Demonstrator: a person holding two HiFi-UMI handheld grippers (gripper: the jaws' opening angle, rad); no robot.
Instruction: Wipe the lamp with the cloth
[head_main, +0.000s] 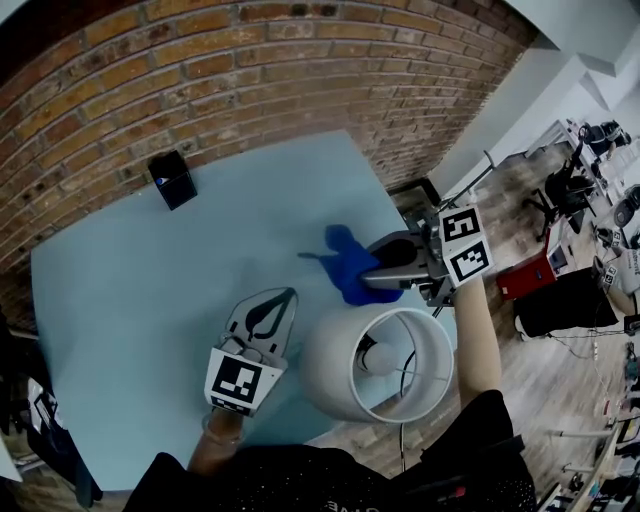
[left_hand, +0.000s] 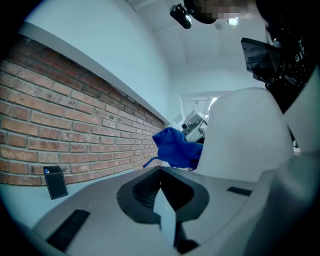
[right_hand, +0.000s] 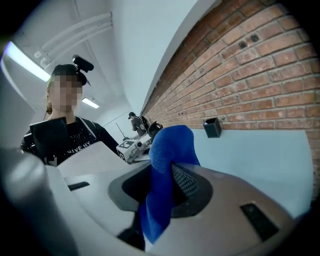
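Observation:
A lamp with a white drum shade (head_main: 345, 375) stands at the table's near edge, open top toward me. The blue cloth (head_main: 348, 264) hangs bunched from my right gripper (head_main: 372, 276), which is shut on it just beyond the shade. In the right gripper view the cloth (right_hand: 165, 165) fills the gap between the jaws. To the left of the shade, my left gripper (head_main: 288, 297) is shut with nothing in it, a little apart from the lamp. In the left gripper view the shade (left_hand: 245, 135) looms at the right, with the cloth (left_hand: 175, 147) beyond it.
The light blue table (head_main: 150, 290) abuts a brick wall (head_main: 200, 70). A small black box (head_main: 172, 178) stands near the wall at the back left. Right of the table are a floor, a red box (head_main: 535, 272) and office chairs.

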